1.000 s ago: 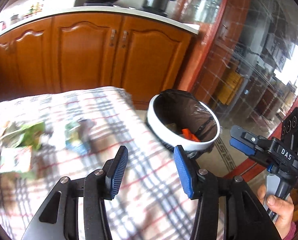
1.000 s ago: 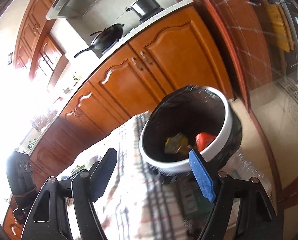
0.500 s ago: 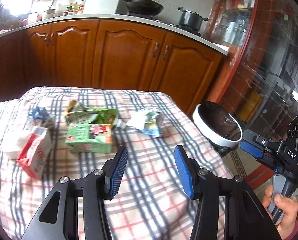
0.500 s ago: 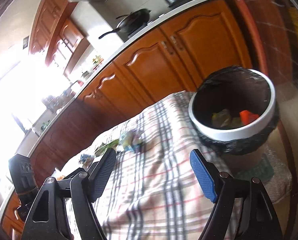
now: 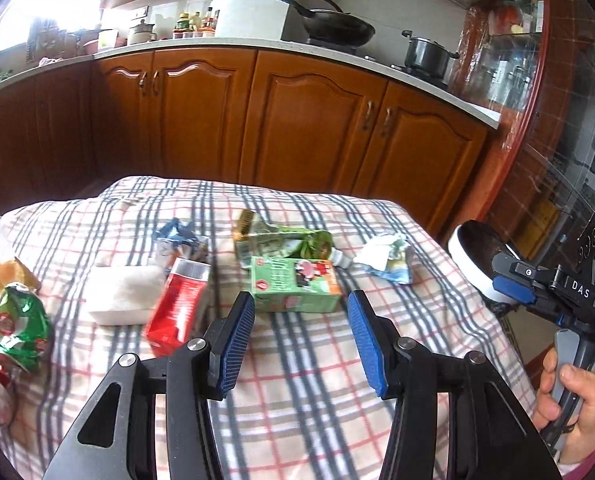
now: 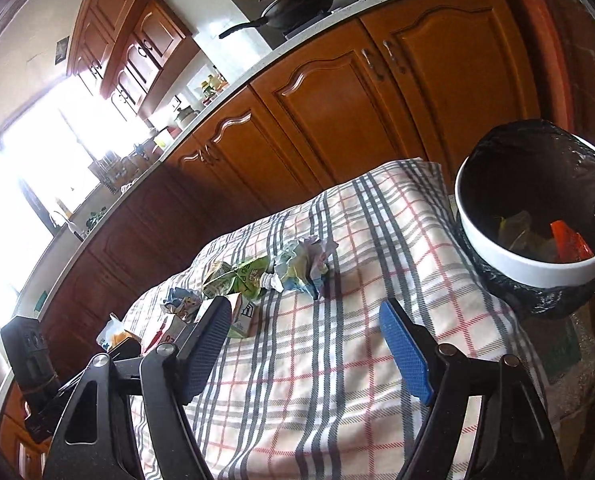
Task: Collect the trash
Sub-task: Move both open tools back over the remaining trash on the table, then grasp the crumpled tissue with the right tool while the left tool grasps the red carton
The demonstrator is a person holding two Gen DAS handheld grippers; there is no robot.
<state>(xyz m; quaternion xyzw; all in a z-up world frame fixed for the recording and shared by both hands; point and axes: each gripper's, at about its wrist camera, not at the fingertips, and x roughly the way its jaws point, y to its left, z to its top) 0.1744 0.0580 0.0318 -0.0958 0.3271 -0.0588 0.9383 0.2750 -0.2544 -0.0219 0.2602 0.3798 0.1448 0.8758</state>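
The trash lies scattered on the checked tablecloth ahead of your left gripper. A green carton sits just beyond its fingertips, a red carton to its left front beside a white block, and a crumpled wrapper to its right front. Both your grippers are empty, jaws apart, over bare cloth. Your right gripper has open cloth before it up to the crumpled wrapper. The white-rimmed bin, lined with a black bag, stands off the table's right edge, ahead and right of that gripper. Wooden cabinets face the table's far edge.
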